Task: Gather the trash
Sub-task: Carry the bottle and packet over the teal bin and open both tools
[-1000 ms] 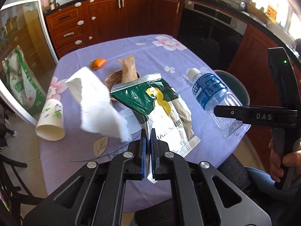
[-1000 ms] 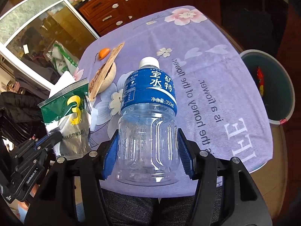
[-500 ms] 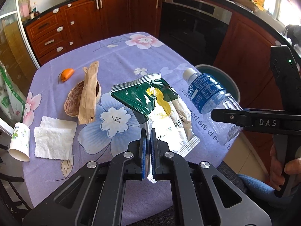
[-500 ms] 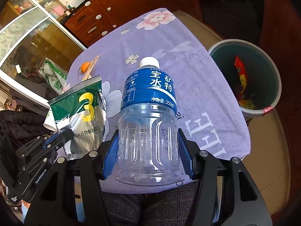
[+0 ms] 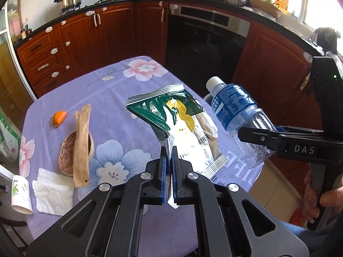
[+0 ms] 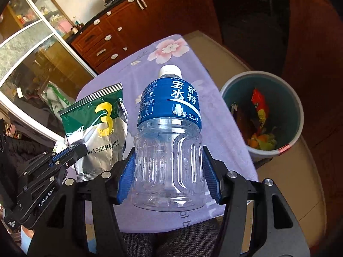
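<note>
My left gripper (image 5: 168, 153) is shut on a green and silver snack wrapper (image 5: 178, 126) and holds it above the purple flowered tablecloth (image 5: 120, 98). The wrapper also shows in the right wrist view (image 6: 96, 126), with the left gripper (image 6: 72, 152) clamped on its edge. My right gripper (image 6: 169, 171) is shut on an empty clear water bottle (image 6: 169, 132) with a blue label, held over the table's right edge. The bottle also shows in the left wrist view (image 5: 235, 111), with the right gripper (image 5: 255, 137) on it. A teal trash bin (image 6: 297, 105) with wrappers inside stands on the floor right of the table.
On the table's left lie a white napkin (image 5: 52, 190), a brown paper sleeve (image 5: 82, 141) across a small woven basket (image 5: 64, 156), an orange fruit (image 5: 59, 116) and a paper cup (image 5: 20, 194) at the edge. Wooden cabinets and an oven stand behind.
Both grippers have swung right with their loads. The bin has come fuller into the right wrist view. The napkin seen in the air a second ago now lies on the table.
</note>
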A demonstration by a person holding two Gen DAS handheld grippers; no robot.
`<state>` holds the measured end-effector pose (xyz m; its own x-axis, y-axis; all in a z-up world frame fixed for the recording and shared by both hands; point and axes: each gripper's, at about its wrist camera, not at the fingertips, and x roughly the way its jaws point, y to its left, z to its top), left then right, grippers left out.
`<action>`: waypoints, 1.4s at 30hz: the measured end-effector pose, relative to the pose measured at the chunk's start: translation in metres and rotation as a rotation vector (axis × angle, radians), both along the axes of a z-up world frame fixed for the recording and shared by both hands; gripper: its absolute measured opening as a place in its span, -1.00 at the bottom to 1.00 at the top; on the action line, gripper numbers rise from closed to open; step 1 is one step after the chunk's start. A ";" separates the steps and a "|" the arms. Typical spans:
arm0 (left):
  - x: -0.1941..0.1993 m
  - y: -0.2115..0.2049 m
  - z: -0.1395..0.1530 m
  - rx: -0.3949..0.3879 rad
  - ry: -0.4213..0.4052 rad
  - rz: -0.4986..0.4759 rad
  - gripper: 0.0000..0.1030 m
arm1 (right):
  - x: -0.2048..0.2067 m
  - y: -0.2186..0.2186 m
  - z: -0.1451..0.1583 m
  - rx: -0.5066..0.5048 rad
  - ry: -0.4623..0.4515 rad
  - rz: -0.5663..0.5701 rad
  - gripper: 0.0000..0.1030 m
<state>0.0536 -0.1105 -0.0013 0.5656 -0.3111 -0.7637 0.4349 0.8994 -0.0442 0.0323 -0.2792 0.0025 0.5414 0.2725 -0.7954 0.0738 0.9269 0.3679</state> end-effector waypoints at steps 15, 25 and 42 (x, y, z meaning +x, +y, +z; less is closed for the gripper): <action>0.066 -0.137 -0.006 0.055 0.013 -0.160 -0.90 | 0.021 -0.159 -0.012 0.026 -0.014 -0.264 0.08; 0.099 -0.188 -0.042 0.100 0.085 -0.210 -0.90 | 0.057 -0.189 -0.062 0.054 0.062 -0.287 0.15; 0.111 -0.225 -0.074 0.121 0.157 -0.275 -0.89 | 0.066 -0.205 -0.058 0.039 0.048 -0.319 0.70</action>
